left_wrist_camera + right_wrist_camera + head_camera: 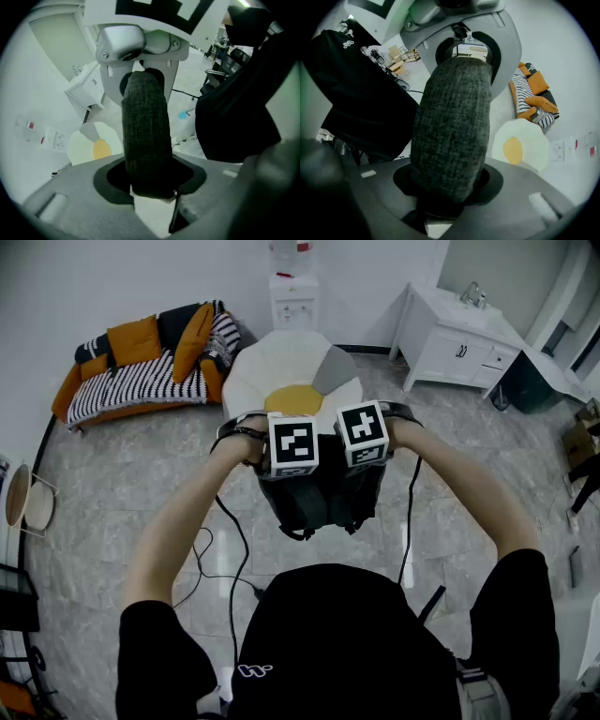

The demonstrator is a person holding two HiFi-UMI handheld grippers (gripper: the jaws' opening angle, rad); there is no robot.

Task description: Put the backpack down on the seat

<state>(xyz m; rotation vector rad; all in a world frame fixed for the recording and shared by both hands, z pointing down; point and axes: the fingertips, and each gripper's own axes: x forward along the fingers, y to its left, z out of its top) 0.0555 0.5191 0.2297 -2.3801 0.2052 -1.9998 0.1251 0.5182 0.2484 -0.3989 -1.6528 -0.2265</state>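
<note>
A black backpack (319, 502) hangs in the air in front of the person, above the grey tiled floor. My left gripper (292, 465) is shut on one dark woven strap (145, 136), which runs up between its jaws. Close beside it on the right, my right gripper (364, 457) is shut on the other padded strap (452, 136). The seat (291, 371) is a low white cushion shaped like a fried egg, with a yellow centre. It lies on the floor just beyond the backpack. The seat (93, 145) also shows past the left strap, and the seat (520, 147) past the right strap.
A sofa (141, 371) with orange cushions and a striped blanket stands at the back left. A white water dispenser (292, 296) is behind the seat, a white sink cabinet (459, 338) at the back right. Black cables (211, 549) trail over the floor at the person's left.
</note>
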